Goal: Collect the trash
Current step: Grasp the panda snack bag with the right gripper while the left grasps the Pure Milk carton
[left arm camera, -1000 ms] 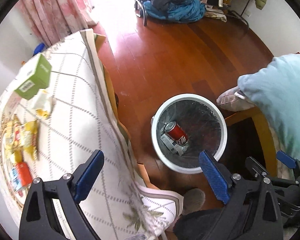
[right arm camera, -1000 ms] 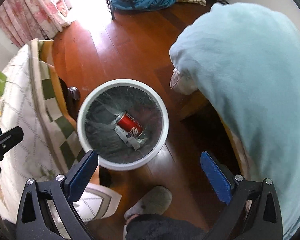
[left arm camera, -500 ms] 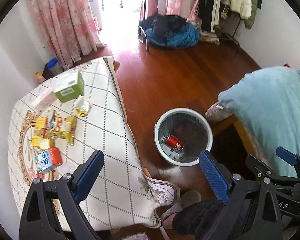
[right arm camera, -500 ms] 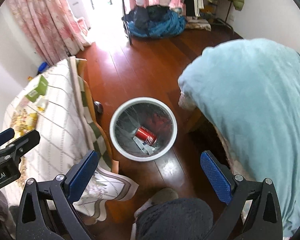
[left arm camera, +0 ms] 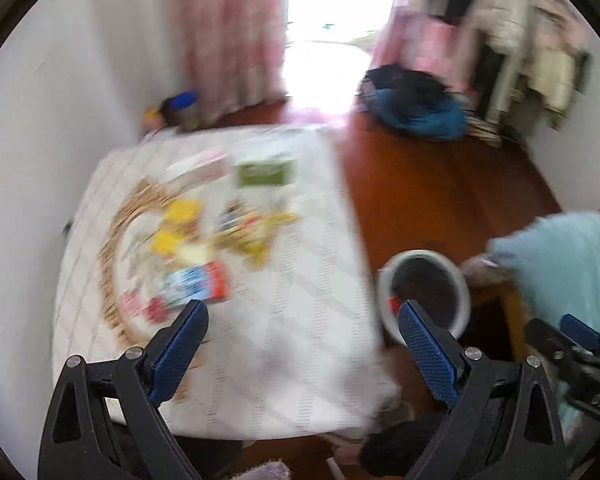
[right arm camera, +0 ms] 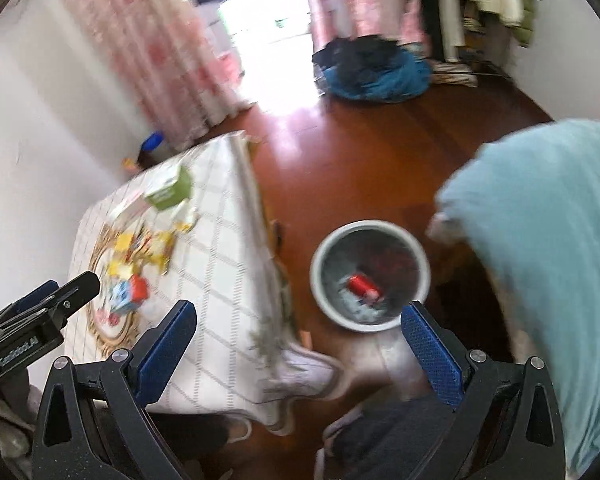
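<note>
Both grippers wide apart and carrying nothing: the left gripper (left arm camera: 302, 340) hangs over the table's white checked cloth (left arm camera: 300, 280), the right gripper (right arm camera: 298, 340) above the cloth's corner and floor. Trash on the table at ten o'clock: green box (right arm camera: 170, 192), yellow wrappers (right arm camera: 140, 252), and what looks like a red-and-blue carton (right arm camera: 130, 292), though it's blurred. The grey wastebasket (right arm camera: 324, 248) stands on the floor just beside the table, red can (right arm camera: 364, 285) inside.

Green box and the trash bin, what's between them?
In the right wrist view, only checked tablecloth and its hanging edge separate the green box from the trash bin.
</note>
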{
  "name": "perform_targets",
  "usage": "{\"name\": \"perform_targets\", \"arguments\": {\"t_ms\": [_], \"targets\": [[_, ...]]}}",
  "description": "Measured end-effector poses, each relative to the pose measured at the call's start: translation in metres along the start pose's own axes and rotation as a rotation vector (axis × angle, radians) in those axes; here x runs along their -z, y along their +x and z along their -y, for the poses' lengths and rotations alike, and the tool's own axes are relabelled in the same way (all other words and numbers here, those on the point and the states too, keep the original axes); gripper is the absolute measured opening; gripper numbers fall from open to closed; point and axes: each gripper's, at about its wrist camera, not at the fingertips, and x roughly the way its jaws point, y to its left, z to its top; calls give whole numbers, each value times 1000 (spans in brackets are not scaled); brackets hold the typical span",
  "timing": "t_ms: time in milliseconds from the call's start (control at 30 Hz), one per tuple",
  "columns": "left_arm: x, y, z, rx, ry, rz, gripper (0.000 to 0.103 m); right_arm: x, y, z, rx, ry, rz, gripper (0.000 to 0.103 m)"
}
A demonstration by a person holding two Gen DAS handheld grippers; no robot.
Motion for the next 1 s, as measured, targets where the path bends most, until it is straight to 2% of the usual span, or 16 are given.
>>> {"name": "perform_targets", "arguments": {"t_ms": [133,233,367,533,667,733,767,867,933,1000], "targets": [[10,45,-77,-126,-124,-60,97,-9,59,-61,-120,-101,-106,103],[21,85,-134,-214,-198,-103,97,-17,115,-122,-151,-236,-189,103],[33,124,-182,-250,-253,-155,97,-32,187,-204,-124,-448,-257,103],[41,159,-204,-251,-220,-201,97,-48,261,-271,-51,-692,-332,103],[46,177,-207,-242,-171,-233,97,-51,299,-294,-10,-811,-359,103],[47,181,-206,-237,-145,-243,97,-53,312,-295,-36,-798,-389,91],[46,181,-206,-242,-131,-243,97,-53,316,-294,-25,-790,-390,77],[44,170,-196,-254,-49,-214,97,-56,312,-288,-55,-741,-379,63],[39,158,-183,-251,30,-180,97,-59,302,-278,-80,-667,-395,59],[32,146,-160,-229,171,-141,97,-60,284,-260,-70,-591,-385,59]]}}
